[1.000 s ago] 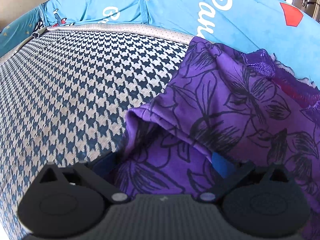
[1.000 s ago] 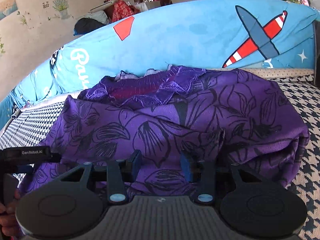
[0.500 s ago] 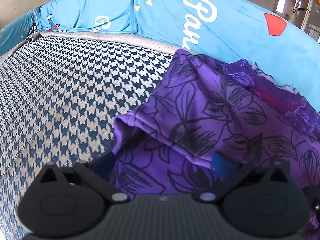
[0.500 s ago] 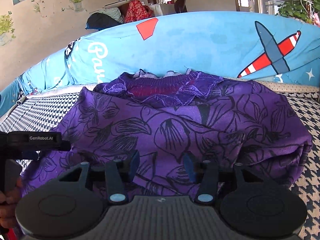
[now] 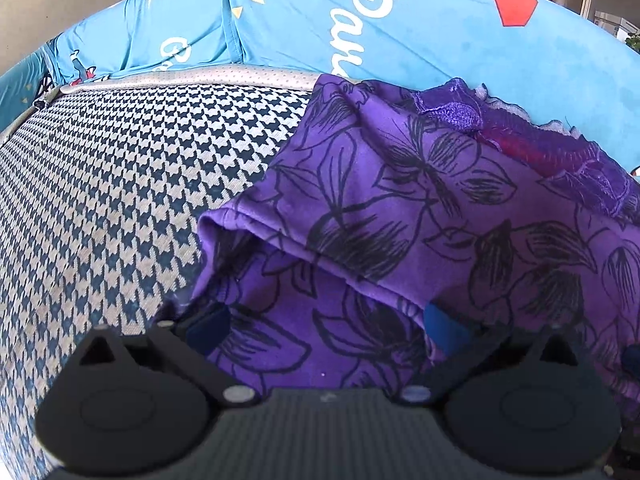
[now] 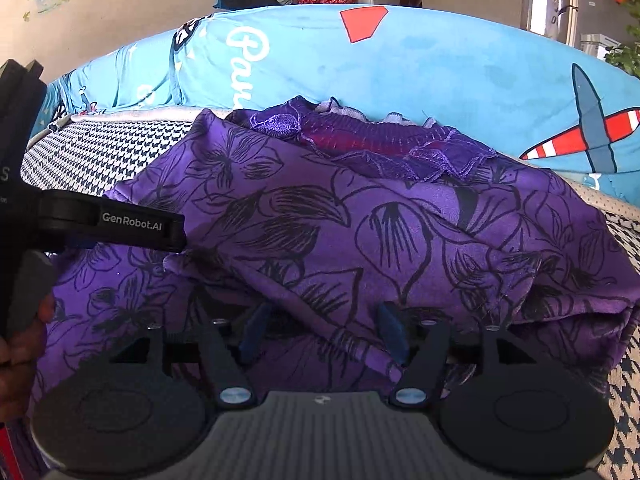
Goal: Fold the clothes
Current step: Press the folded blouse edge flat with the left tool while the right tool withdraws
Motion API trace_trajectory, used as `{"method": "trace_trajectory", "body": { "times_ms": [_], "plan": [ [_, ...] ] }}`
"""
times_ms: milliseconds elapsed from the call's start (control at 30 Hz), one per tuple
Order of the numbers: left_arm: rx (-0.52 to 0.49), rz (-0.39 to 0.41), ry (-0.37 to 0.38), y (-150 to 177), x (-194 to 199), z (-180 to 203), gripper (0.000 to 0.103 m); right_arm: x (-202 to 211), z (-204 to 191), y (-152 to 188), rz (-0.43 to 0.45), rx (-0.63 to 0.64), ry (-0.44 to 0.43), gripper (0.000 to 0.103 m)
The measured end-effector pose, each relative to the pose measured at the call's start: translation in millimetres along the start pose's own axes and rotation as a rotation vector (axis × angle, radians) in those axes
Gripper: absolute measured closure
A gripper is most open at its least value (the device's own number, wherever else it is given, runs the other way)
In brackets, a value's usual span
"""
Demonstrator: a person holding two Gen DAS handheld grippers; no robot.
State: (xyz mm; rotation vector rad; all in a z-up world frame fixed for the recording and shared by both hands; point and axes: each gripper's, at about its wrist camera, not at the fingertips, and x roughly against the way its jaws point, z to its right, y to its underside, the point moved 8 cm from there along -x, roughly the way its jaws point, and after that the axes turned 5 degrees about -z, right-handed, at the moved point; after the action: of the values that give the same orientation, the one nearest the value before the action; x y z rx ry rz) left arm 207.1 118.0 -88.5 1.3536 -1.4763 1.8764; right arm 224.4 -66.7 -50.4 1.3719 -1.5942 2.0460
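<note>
Your right gripper (image 6: 320,334) was opening over the purple floral garment (image 6: 360,240) heaped on the houndstooth seat (image 5: 120,180); your left gripper (image 5: 326,328), stamped "GenRobot.AI", stood wide over its hem.

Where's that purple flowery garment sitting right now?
The purple floral garment lies folded over on the houndstooth seat, backed against the blue cushion. It fills the right wrist view and the right half of the left one.
</note>
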Motion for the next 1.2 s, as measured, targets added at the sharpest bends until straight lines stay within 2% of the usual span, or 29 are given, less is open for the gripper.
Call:
{"method": "trace_trajectory", "body": {
  "times_ms": [100,167,500,633,833,900,1033,1200],
  "plan": [
    [-0.032,-0.05,-0.041,6.0,-4.1,-0.1,0.0,-0.3,-2.9,1.5,-0.008,0.007,0.006,0.036],
    [-0.023,-0.031,-0.034,8.0,-1.6,-1.2,0.0,-0.6,-4.8,2.4,-0.013,0.011,0.01,0.035],
    [-0.039,-0.039,-0.044,15.9,5.6,1.5,0.0,9.8,-8.2,10.3,-0.062,-0.083,0.017,0.03],
    [-0.023,-0.053,-0.032,18.9,6.0,-0.3,0.0,15.6,-12.1,19.6,-0.108,-0.128,0.007,0.022],
    [-0.011,-0.061,-0.024,22.4,7.1,-1.8,0.0,29.4,-16.4,34.0,-0.15,-0.175,0.0,0.021],
    [-0.016,-0.057,-0.026,23.7,7.7,-1.4,0.0,34.0,-15.0,37.5,-0.158,-0.215,-0.013,0.021],
    [-0.021,-0.054,-0.021,24.8,8.2,-1.8,0.0,37.0,-13.6,39.5,-0.168,-0.287,-0.064,0.01],
    [-0.022,-0.053,-0.007,24.3,7.8,-3.4,0.0,39.0,-8.6,38.0,-0.17,-0.362,-0.097,0.008]
  ]
}}
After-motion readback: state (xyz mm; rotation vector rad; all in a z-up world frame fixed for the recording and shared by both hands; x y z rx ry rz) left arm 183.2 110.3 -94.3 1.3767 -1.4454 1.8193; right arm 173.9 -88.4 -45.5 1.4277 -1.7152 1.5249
